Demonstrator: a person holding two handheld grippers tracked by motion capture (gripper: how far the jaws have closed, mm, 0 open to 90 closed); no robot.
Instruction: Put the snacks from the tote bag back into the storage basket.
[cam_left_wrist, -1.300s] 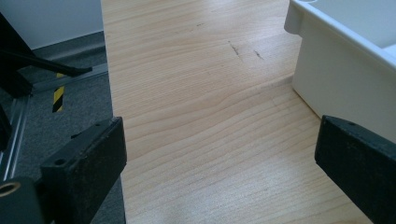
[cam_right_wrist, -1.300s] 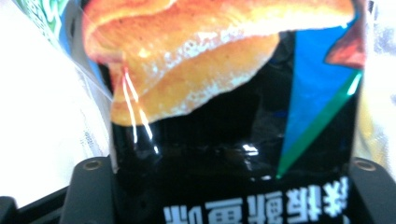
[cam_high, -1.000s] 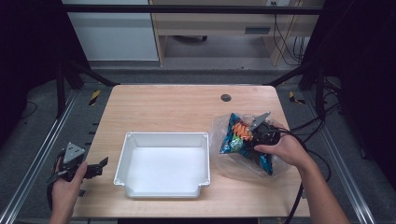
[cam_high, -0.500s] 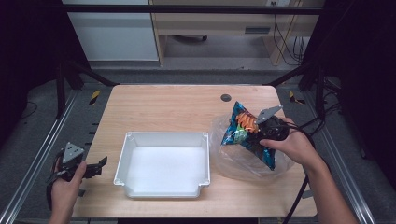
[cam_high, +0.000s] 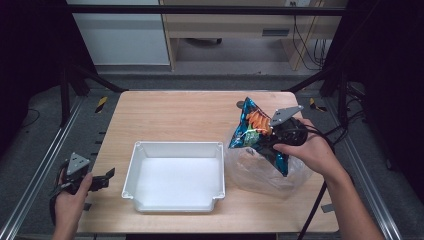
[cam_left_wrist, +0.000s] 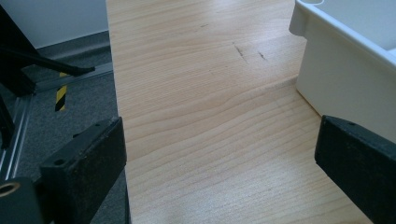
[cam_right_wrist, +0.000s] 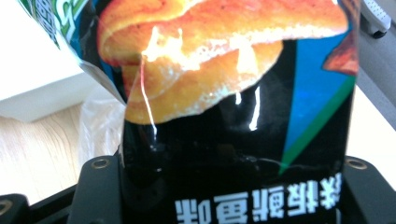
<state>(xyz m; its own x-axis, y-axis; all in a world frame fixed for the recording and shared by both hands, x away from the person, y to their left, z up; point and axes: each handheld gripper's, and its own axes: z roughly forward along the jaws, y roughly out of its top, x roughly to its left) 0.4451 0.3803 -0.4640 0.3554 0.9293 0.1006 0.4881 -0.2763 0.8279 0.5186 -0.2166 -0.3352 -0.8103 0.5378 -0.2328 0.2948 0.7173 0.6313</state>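
Lifted since earlier, the glossy blue crisp packet (cam_high: 256, 134), clamped in the right gripper (cam_high: 274, 136), slants from upper left to lower right, right of frame centre.

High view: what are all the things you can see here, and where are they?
table: one, light wood, middle
tub: one, white, front middle of table
snack bag: one, blue and orange, gripped above the plastic bag
plastic bag: one, clear, table's right side
small round thing: one, dark, far edge of table
left tongs: one, black, open, at table's left edge
right tongs: one, black, shut on snack bag
hands: two, holding the tongs
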